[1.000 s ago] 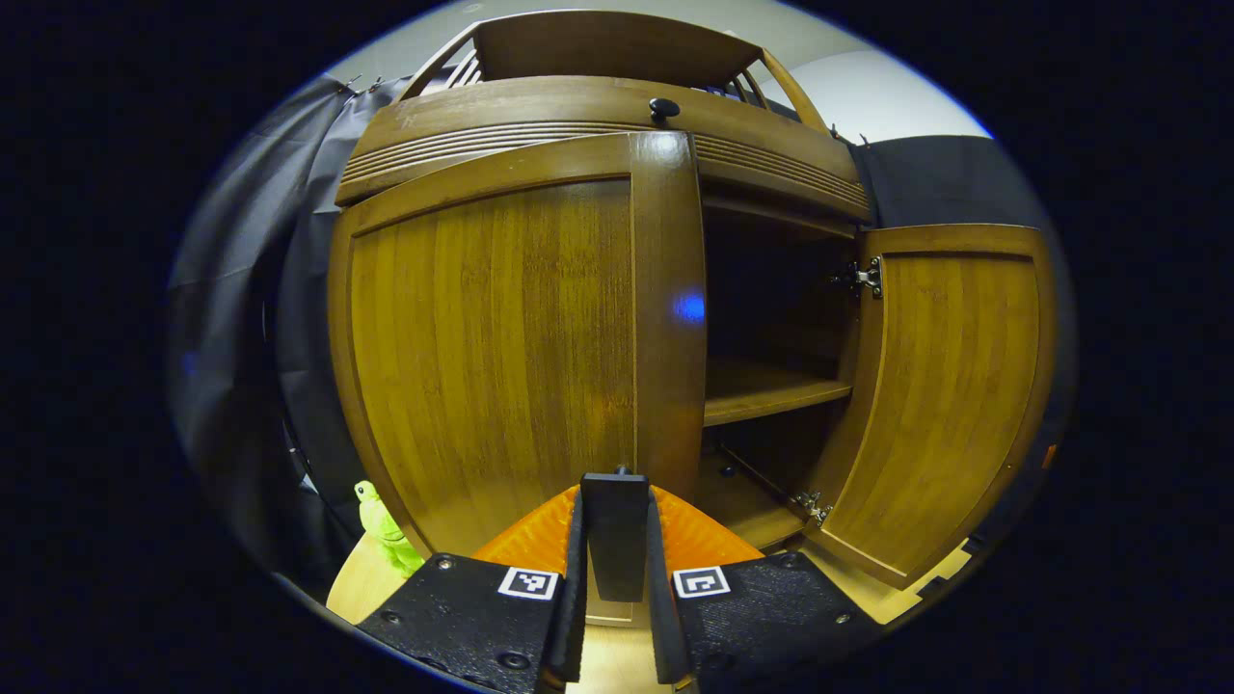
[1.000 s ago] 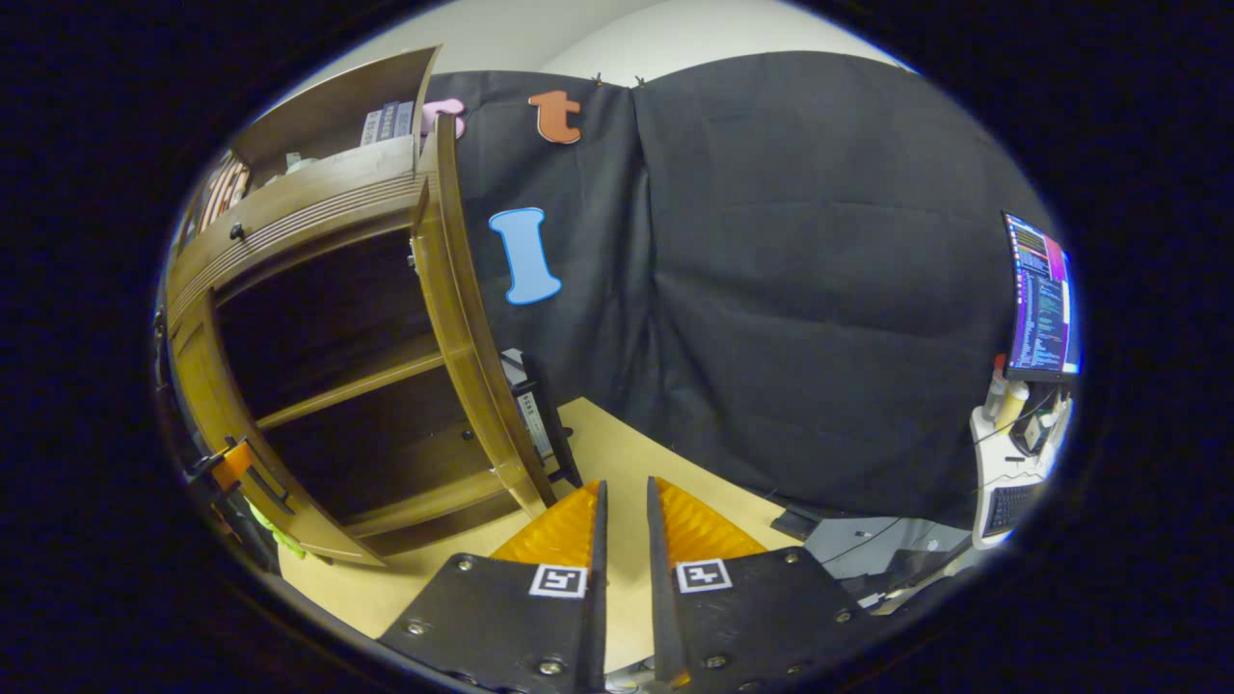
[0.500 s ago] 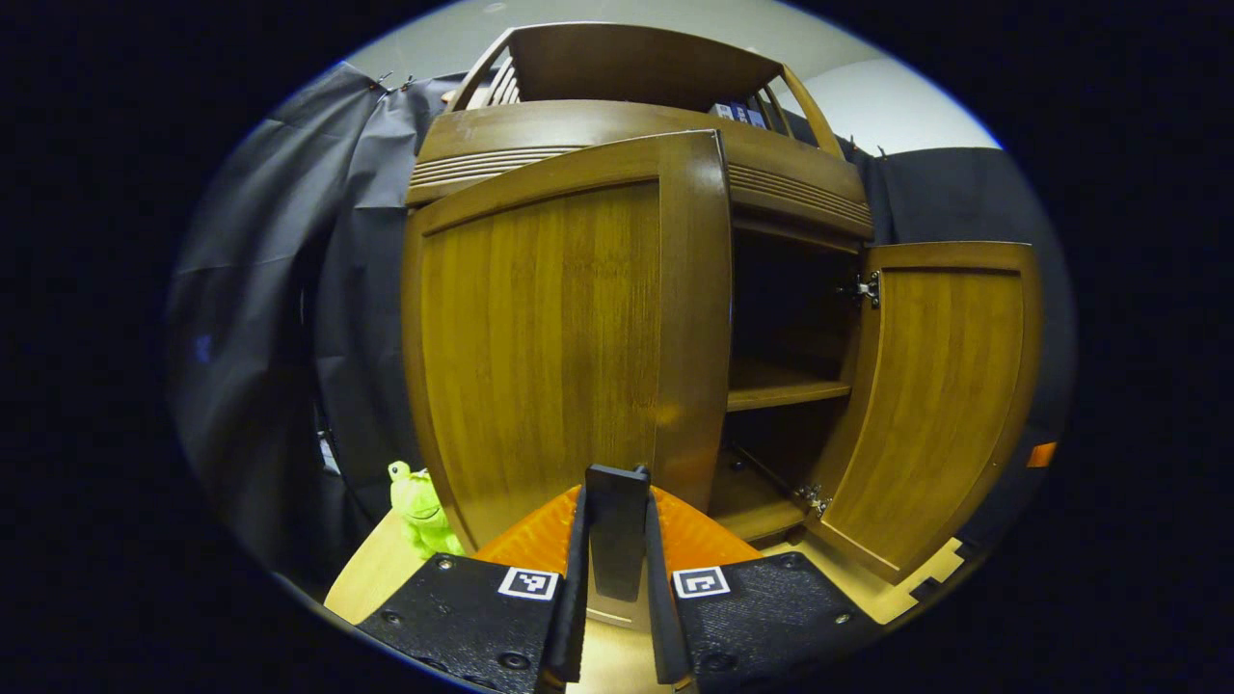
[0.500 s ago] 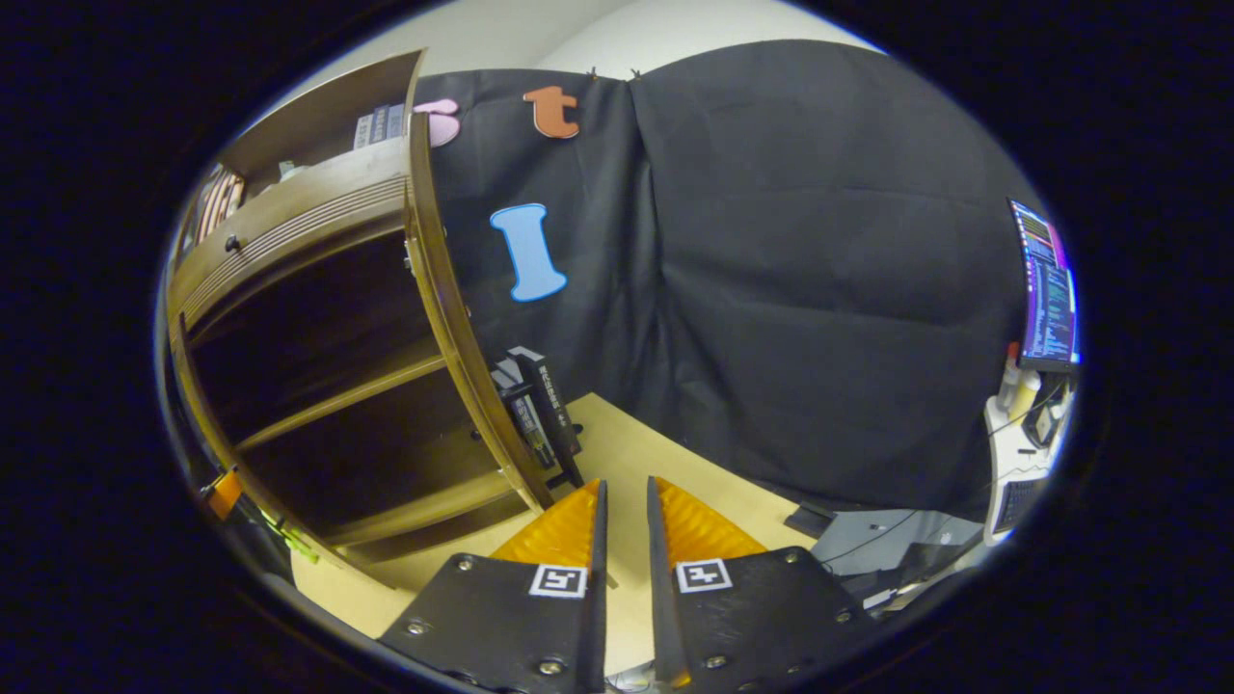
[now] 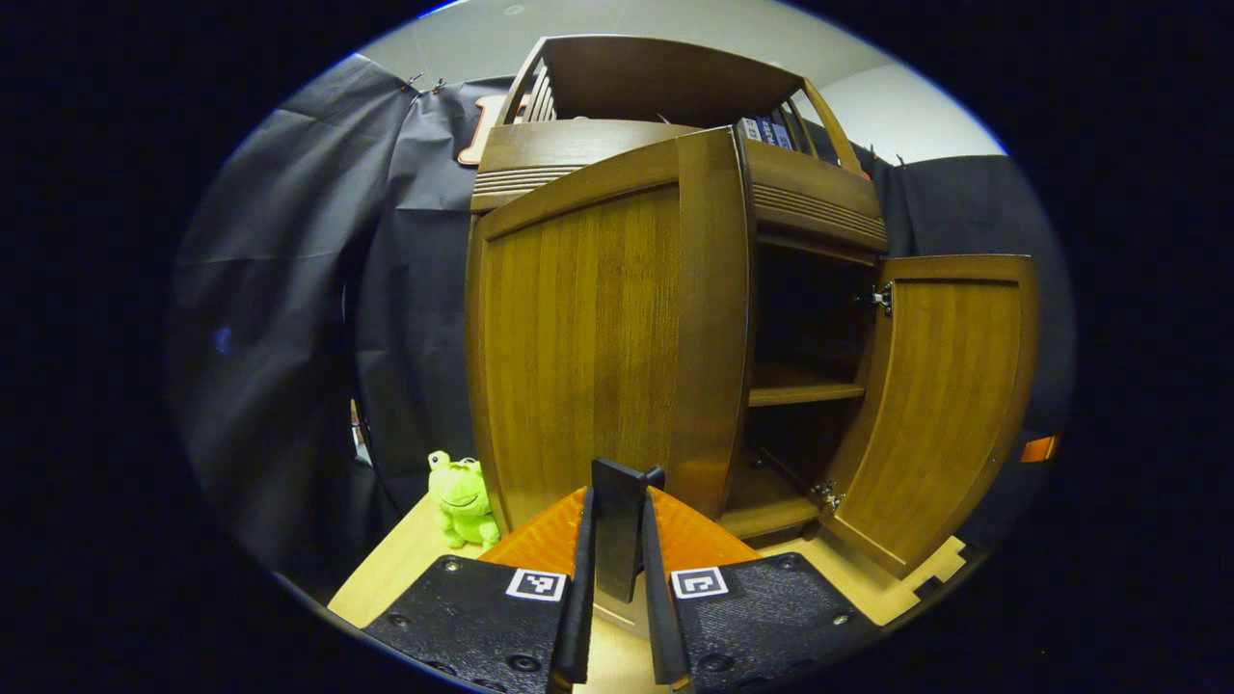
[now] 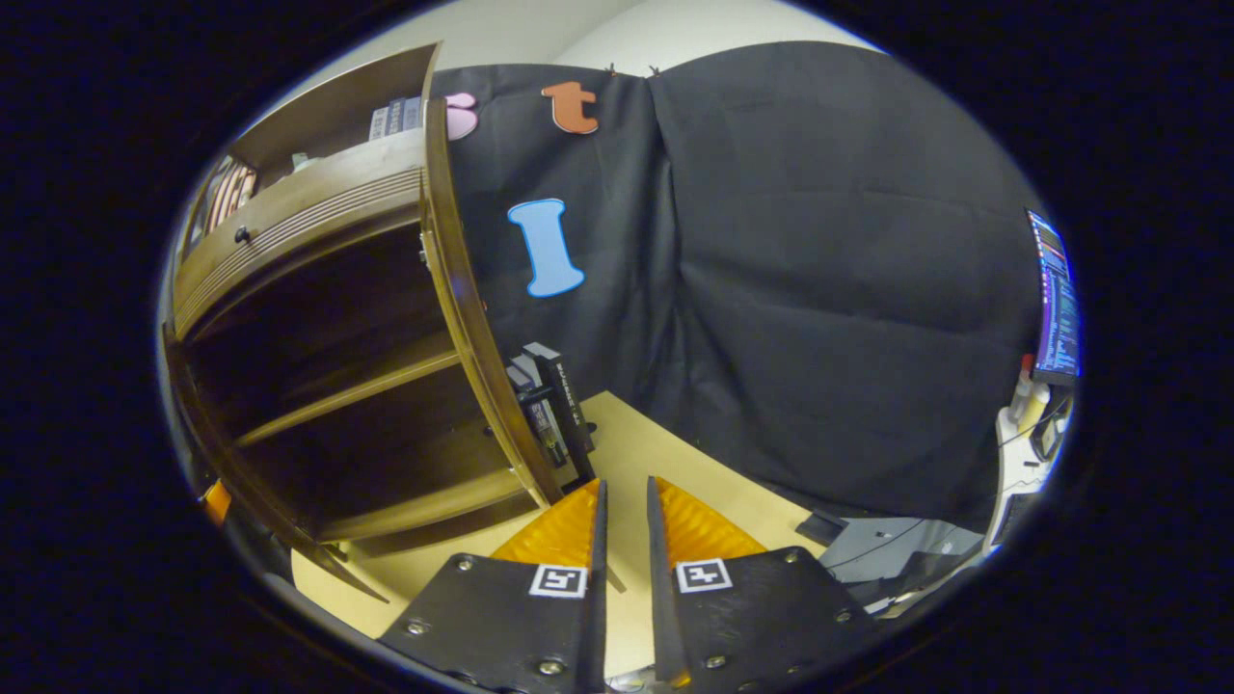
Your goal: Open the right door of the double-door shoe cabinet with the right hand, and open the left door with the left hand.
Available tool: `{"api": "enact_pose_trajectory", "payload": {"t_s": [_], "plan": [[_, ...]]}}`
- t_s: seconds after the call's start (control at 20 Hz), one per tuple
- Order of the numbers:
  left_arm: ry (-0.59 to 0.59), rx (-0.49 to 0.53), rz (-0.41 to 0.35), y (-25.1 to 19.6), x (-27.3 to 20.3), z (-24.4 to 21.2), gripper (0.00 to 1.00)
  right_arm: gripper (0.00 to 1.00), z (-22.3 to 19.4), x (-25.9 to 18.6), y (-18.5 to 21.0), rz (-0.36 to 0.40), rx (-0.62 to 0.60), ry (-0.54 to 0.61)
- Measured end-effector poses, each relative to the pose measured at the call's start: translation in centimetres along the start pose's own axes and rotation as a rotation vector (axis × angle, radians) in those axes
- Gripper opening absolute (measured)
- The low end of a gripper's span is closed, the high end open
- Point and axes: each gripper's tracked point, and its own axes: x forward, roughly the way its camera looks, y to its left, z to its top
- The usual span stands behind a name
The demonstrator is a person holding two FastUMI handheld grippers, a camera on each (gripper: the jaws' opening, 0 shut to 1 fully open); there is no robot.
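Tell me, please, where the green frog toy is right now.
In the left gripper view, the frog toy sits on the tabletop, left of the cabinet's left door.

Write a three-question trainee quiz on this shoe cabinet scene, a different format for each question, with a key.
1. True or false: the right door is closed.
2. What does the left claw grip? A) the black handle of the left door; B) a shelf board; C) a shoe.
3. Short answer: which toy sits on the table beside the left door?

Key: 1 false, it stands wide open. 2 A. 3 the green frog.
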Motion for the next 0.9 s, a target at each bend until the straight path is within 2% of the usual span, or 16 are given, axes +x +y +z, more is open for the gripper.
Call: {"api": "enact_pose_trajectory", "payload": {"t_s": [0.4,0.9], "plan": [[0.015,0.04,0.044,2.0,-2.0,-0.2,0.19,0.2,-0.6,0.6,0.8,0.011,-0.003,0.015],[0.041,0.088,0.102,4.6,-3.6,-0.5,0.16,0.2,-0.9,1.4,1.4,0.015,-0.019,0.033]]}}
